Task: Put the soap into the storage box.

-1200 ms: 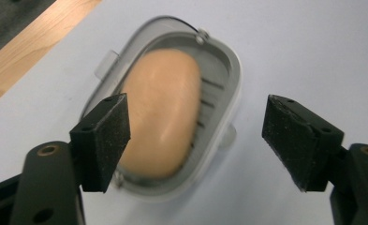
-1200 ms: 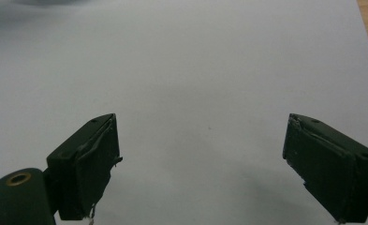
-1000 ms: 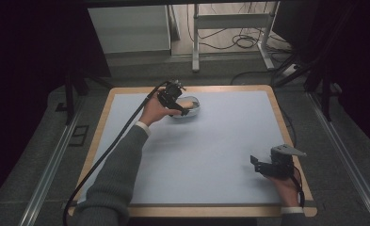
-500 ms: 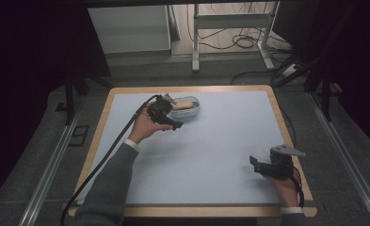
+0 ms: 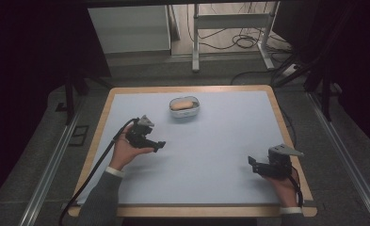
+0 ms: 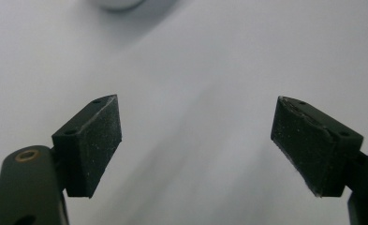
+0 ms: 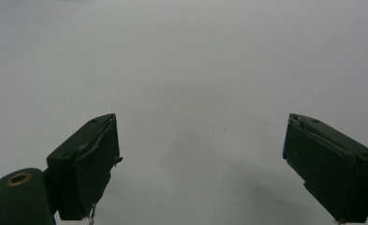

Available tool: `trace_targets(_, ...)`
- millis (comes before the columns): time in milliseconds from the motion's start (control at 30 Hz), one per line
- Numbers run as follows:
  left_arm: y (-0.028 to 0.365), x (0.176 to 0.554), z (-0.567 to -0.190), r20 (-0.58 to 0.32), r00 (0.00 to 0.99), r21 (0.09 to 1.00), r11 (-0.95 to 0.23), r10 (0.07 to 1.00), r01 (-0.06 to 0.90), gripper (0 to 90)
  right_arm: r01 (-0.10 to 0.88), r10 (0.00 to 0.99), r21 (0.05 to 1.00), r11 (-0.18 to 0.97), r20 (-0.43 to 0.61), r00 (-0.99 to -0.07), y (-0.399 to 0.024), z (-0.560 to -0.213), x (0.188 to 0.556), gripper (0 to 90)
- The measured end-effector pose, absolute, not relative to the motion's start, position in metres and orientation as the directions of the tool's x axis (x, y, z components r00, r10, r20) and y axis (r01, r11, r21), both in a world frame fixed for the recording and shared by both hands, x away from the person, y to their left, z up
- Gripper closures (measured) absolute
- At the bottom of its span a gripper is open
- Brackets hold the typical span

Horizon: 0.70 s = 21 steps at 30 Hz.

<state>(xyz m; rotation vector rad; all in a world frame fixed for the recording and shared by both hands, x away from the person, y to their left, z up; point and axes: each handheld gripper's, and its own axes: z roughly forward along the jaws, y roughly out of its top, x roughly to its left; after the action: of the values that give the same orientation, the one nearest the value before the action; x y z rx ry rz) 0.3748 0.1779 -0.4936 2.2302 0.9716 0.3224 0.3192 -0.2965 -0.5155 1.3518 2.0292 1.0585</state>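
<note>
One white bowl (image 5: 185, 108) stands on the table (image 5: 211, 155), toward the far edge and a little left of the middle, and one tan, oblong piece of food (image 5: 182, 104) lies inside it. There are two grippers, one in each of the person's hands.

The left gripper (image 5: 158, 145) hangs over the mat near and to the left of the bowl, well apart from it, pointing right. Its jaws have just been opening and now stand wide, with nothing between them; in the left gripper view (image 6: 195, 140) bare mat shows in the gap, and the blurred rim of the bowl (image 6: 117, 3) sits at the top edge. Its black cable (image 5: 93, 174) trails back along the sleeve and off the near edge.

The right gripper (image 5: 251, 162) rests far to the right of the bowl, at the table's near right corner, pointing left. Its jaws are also spread wide on nothing, as the right gripper view (image 7: 200, 159) shows.

Between either gripper and the bowl lies open mat. Beyond the bowl, past the table's far edge, stand a white cabinet (image 5: 128, 28) and a metal stand (image 5: 229, 33) with loose cables (image 5: 241, 43) on the floor.
</note>
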Motion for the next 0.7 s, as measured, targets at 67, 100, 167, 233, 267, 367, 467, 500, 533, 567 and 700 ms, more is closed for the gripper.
trace_targets(67,0.185,0.365,-0.500,-0.047,0.688,0.663,-0.493,0.724,0.563,15.9,0.545,0.916,0.811,0.214,0.026,-0.400,-0.296,-0.515,0.319,10.9)
trace_targets(100,0.188,0.362,-0.501,-0.049,0.685,0.663,-0.489,0.727,0.567,15.9,0.544,0.916,0.811,0.215,0.026,-0.400,-0.296,-0.515,0.319,10.9)
trace_targets(167,0.193,0.354,-0.505,-0.057,0.678,0.663,-0.480,0.733,0.575,15.9,0.544,0.916,0.811,0.214,0.026,-0.399,-0.296,-0.514,0.319,10.9)
trace_targets(233,0.200,0.345,-0.508,-0.064,0.666,0.671,-0.462,0.743,0.580,15.7,0.546,0.917,0.810,0.214,0.026,-0.399,-0.295,-0.514,0.319,10.9)
trace_targets(267,0.202,0.342,-0.509,-0.067,0.662,0.673,-0.456,0.747,0.583,15.7,0.546,0.917,0.810,0.214,0.026,-0.399,-0.295,-0.514,0.319,10.9)
trace_targets(367,0.208,0.333,-0.514,-0.062,0.646,0.675,-0.444,0.761,0.589,15.7,0.544,0.916,0.810,0.219,0.022,-0.401,-0.295,-0.514,0.319,10.9)
trace_targets(467,0.211,0.330,-0.516,-0.057,0.640,0.666,-0.448,0.766,0.596,15.7,0.544,0.914,0.809,0.223,0.021,-0.405,-0.294,-0.515,0.319,10.9)
trace_targets(500,0.212,0.329,-0.516,-0.055,0.636,0.669,-0.445,0.769,0.596,15.7,0.544,0.913,0.809,0.223,0.021,-0.407,-0.294,-0.515,0.319,10.9)
trace_targets(533,0.213,0.328,-0.516,-0.056,0.634,0.673,-0.440,0.771,0.595,15.7,0.542,0.912,0.810,0.225,0.020,-0.409,-0.293,-0.515,0.319,10.9)
trace_targets(567,0.213,0.327,-0.515,-0.061,0.635,0.677,-0.436,0.770,0.594,15.7,0.539,0.912,0.812,0.226,0.019,-0.411,-0.293,-0.515,0.319,10.9)
trace_targets(700,0.213,0.325,-0.514,-0.064,0.636,0.681,-0.432,0.769,0.591,15.7,0.521,0.904,0.822,0.232,0.015,-0.427,-0.291,-0.514,0.320,10.9)
